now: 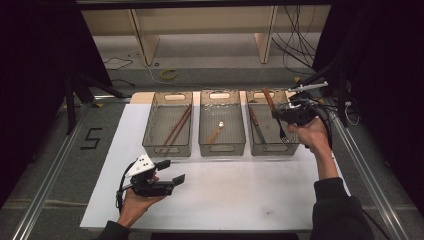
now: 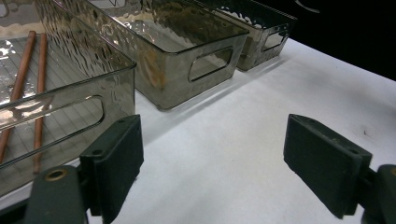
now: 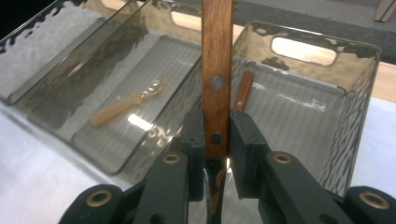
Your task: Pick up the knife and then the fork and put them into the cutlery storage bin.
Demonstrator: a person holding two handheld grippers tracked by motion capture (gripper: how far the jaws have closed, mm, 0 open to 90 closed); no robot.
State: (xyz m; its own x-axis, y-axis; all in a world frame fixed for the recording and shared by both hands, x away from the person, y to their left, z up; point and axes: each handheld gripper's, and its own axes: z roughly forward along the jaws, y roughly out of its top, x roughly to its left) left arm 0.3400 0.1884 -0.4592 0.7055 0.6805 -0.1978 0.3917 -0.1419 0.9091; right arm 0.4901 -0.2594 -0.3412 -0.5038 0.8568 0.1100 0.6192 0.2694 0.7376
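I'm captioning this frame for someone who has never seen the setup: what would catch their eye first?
First, the right gripper, its jaws shut on a wooden-handled utensil held over the right-hand bin of three clear bins in a row. Next, the pair of chopsticks in the left bin and a small spoon in the middle bin. The left gripper rests open on the white table.

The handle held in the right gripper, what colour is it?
Reddish-brown wood handle with metal rivets, seen best in the right gripper view.
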